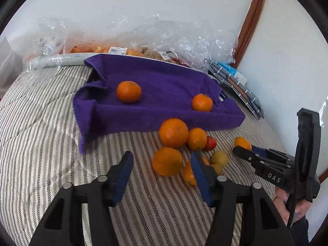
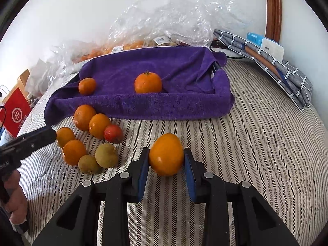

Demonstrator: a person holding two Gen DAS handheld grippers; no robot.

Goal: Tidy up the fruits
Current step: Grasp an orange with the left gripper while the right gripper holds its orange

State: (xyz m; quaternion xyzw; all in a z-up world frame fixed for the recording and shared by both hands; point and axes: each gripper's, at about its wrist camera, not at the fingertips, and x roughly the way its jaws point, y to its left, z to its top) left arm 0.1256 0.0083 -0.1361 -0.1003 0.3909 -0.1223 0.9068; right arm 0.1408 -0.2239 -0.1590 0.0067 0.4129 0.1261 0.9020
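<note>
Our right gripper (image 2: 166, 160) clasps a yellow-orange fruit (image 2: 166, 154) over the striped bed (image 2: 256, 143); our left gripper (image 1: 162, 164) gapes wide near the fruit pile (image 1: 176, 141).

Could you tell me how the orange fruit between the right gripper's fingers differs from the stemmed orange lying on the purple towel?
The gripped fruit is smooth, egg-shaped and yellow-orange; the stemmed orange is rounder, deeper orange and has a green stem. The first sits on the striped cloth between the right gripper fingers; the second rests free on the purple towel. Both are whole and unpeeled.
</note>
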